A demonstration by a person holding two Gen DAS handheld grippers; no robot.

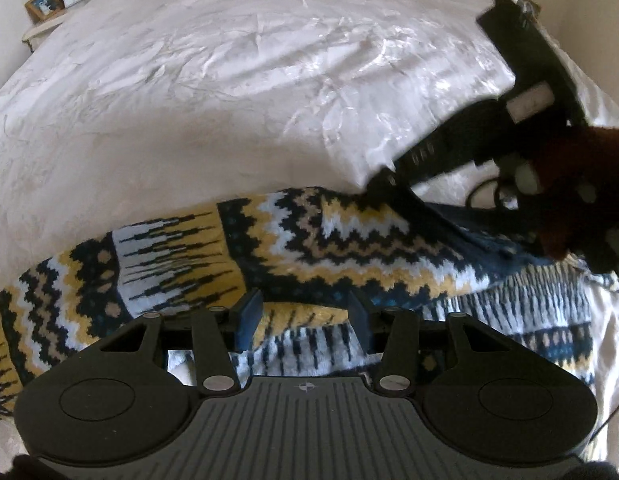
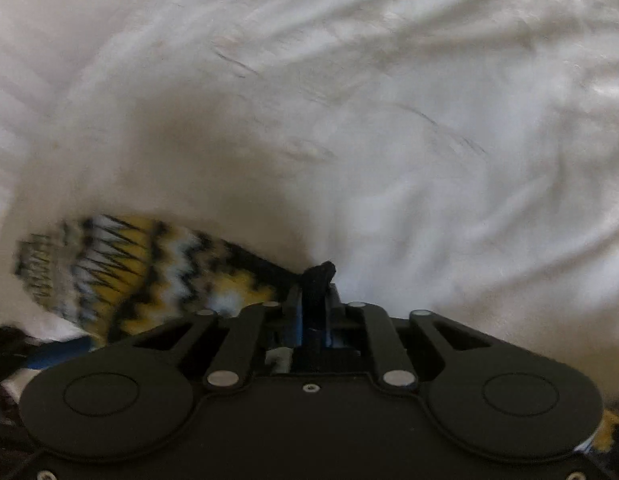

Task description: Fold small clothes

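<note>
Sweater [image 2: 121, 268] edge between right claw [image 2: 315, 300] pads

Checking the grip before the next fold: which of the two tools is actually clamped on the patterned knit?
The right tool: its jaws are shut on a dark edge of the knit sweater. The left tool stands open above it.

Patterned knit sweater [image 1: 293, 240] lies spread across white bed below me, long axis running left to right. Zigzag and diamond bands in yellow, navy, white, tan, with teal specks. Part nearest me already doubled over: paler striped layer shows beneath top layer. Left end drapes toward bed edge; right end has dark navy ribbed edge lifted off surface. In my right-wrist view, dark edge of same sweater [image 2: 317, 280] stands bunched upright, rest trailing left, blurred, hanging toward bed.
</note>
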